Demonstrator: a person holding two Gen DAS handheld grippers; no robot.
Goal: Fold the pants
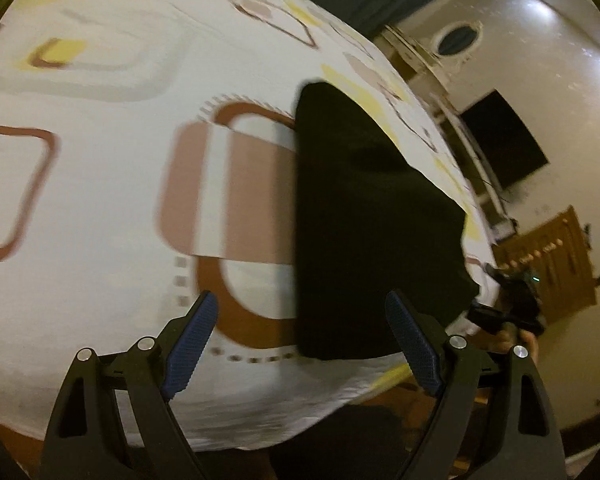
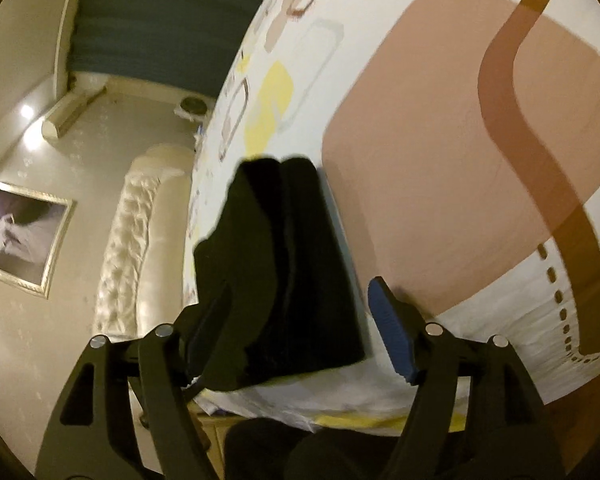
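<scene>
The black pants (image 1: 364, 216) lie folded lengthwise as a long narrow strip on the patterned bed sheet (image 1: 112, 184), reaching from the near edge toward the far side. My left gripper (image 1: 302, 344) is open and empty, hovering above the near end of the pants. In the right wrist view the pants (image 2: 276, 280) lie between the open jaws of my right gripper (image 2: 292, 332); its left finger is partly hidden behind the cloth. The right gripper also shows in the left wrist view (image 1: 512, 304) at the bed's right side.
The bed (image 2: 440, 160) has a white sheet with brown, pink and yellow shapes. A tufted cream headboard (image 2: 140, 248) and a framed picture (image 2: 20, 236) are at the left. A dark TV (image 1: 504, 140) and a wooden door (image 1: 552, 264) stand beyond the bed's edge.
</scene>
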